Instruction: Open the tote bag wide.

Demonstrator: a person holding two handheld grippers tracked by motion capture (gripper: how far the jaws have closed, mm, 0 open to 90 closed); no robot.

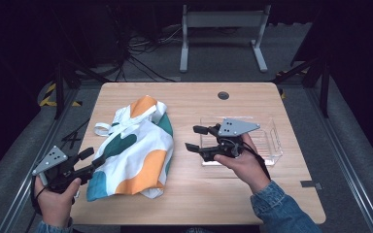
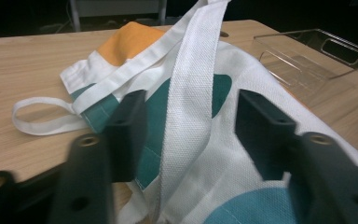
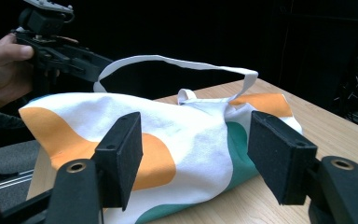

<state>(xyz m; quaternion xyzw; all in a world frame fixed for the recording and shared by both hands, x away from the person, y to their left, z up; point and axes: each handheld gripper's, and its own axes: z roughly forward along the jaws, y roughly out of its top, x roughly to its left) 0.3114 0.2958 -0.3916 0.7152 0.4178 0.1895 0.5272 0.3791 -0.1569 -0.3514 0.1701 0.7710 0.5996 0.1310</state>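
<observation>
A cloth tote bag (image 1: 136, 155) printed in white, orange and teal lies crumpled on the left half of the wooden table (image 1: 209, 194). My left gripper (image 1: 90, 162) is at the bag's near left corner. In the left gripper view its jaws (image 2: 191, 112) stand apart on either side of a white strap (image 2: 193, 84) and the cloth (image 2: 247, 65), with no pad pressing on them. My right gripper (image 1: 192, 137) is open, to the right of the bag and pointing at it. The right gripper view shows the bag (image 3: 191, 130) beyond the gripper (image 3: 196, 135), one strap (image 3: 177, 60) arching up, and the left gripper (image 3: 95, 65) behind.
A clear plastic tray (image 1: 272, 141) sits on the table's right half, just behind my right hand, and shows as the clear tray (image 2: 307, 56) in the left gripper view. A cable hole (image 1: 223, 95) is near the far edge. A white stand (image 1: 223, 19) and cables lie on the floor beyond.
</observation>
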